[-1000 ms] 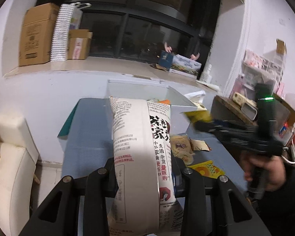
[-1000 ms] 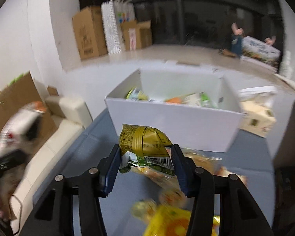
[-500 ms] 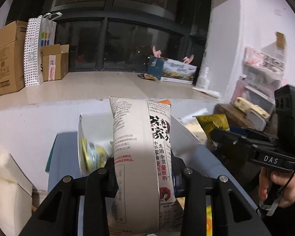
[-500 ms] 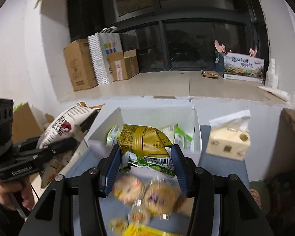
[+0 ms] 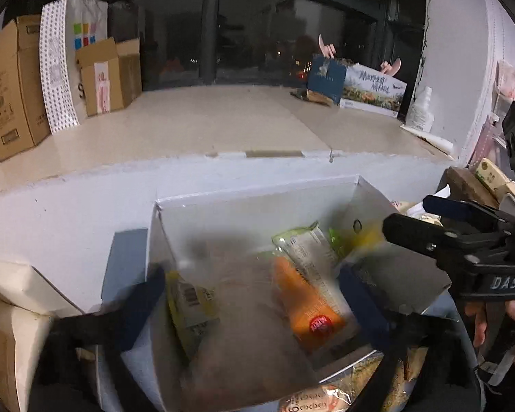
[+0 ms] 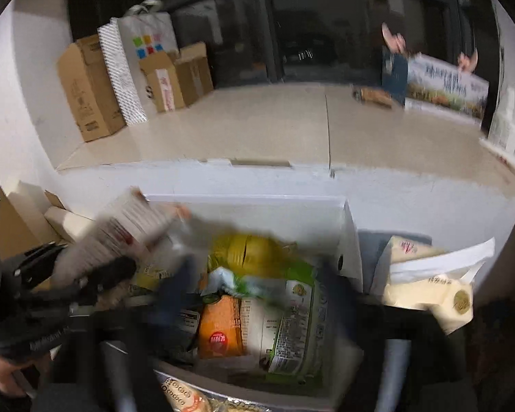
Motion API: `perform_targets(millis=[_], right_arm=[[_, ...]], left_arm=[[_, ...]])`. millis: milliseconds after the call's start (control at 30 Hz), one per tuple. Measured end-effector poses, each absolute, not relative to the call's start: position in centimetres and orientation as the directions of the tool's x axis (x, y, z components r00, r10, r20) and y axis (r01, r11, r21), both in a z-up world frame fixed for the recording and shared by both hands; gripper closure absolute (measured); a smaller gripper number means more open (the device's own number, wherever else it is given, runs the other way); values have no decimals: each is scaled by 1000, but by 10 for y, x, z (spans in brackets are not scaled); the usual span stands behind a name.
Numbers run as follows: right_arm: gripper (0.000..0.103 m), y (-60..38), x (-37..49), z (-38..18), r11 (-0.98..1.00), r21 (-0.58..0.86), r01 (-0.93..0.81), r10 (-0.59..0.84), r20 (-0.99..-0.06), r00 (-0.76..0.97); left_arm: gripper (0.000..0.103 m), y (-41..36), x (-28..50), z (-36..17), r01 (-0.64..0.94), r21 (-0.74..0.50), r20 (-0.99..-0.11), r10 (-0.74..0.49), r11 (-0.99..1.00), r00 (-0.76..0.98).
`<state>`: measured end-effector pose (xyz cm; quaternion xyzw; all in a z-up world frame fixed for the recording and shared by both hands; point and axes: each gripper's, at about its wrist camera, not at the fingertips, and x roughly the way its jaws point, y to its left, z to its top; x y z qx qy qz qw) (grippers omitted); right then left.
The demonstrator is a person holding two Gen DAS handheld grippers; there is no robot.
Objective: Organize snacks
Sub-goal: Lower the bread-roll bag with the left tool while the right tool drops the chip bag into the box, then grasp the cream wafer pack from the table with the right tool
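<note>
The white box (image 5: 257, 199) holds several snack packs, among them an orange pack (image 5: 305, 305) and a green-and-white pack (image 6: 292, 316). My left gripper (image 5: 254, 295) is over the box with its fingers spread wide; the big white bag (image 6: 120, 237) is a blur falling between them. My right gripper (image 6: 257, 295) is also over the box, fingers apart, and the yellow-green packet (image 6: 247, 254) is a blur dropping in front of it. The right gripper also shows at the right of the left wrist view (image 5: 422, 219).
A tissue pack (image 6: 429, 285) stands right of the box. More snack packs (image 5: 326, 398) lie on the grey table in front of the box. Cardboard boxes (image 5: 13, 82) and a paper bag stand on the far ledge. A cream sofa (image 5: 7, 309) is at the left.
Both grippers moved forward over the white box and opened. The white bag and the yellow-green packet left the fingers and are dropping into the box.
</note>
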<state>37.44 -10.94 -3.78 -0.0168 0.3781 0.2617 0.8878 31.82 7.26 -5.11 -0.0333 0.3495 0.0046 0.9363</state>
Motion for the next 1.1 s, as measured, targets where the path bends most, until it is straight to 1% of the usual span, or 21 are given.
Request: perform_targets(millis=[33, 133, 200, 333, 433, 533, 633, 700, 800, 933, 1000, 1100], right_arm=[[0, -111, 373, -37, 859, 170, -483, 459, -672, 581], [0, -112, 369, -40, 863, 152, -481, 439, -697, 567], [0, -114, 362, -38, 863, 145, -485, 443, -679, 586], [0, -125, 349, -30, 854, 202, -480, 485, -644, 591], [0, -135, 333, -19, 844, 243, -478, 516, -612, 599], [0, -150, 305, -6, 818, 275, -505, 565, -547, 618], [0, -161, 276, 1, 802, 255, -539, 581, -542, 607], [0, -172, 254, 4, 768, 257, -587, 621, -524, 583], [0, -188, 221, 8, 769, 195, -609, 613, -498, 614], [0, -212, 182, 3, 791, 150, -593, 586, -462, 665], [0, -224, 162, -6, 795, 154, -586, 585, -449, 676], [0, -240, 140, -19, 809, 176, -561, 572, -455, 683]], left_arm=[[0, 72, 316, -50, -33, -47, -650, -5, 998, 760], [0, 77, 313, -47, -28, -57, -651, -16, 998, 759], [0, 79, 309, -45, -30, -68, -646, -21, 997, 763], [0, 76, 295, -39, -20, -79, -633, -35, 997, 773], [0, 68, 271, -29, 23, -82, -588, -67, 996, 806], [0, 58, 239, -21, 63, -79, -556, -96, 995, 825], [0, 53, 202, -15, 82, -129, -510, -137, 988, 849], [0, 48, 177, -17, 105, -169, -491, -176, 980, 853], [0, 40, 147, -20, 127, -196, -466, -207, 972, 860], [0, 23, 108, -26, 179, -196, -462, -252, 964, 851], [0, 15, 91, -30, 196, -191, -466, -265, 962, 844], [0, 2, 68, -41, 219, -189, -496, -286, 957, 820]])
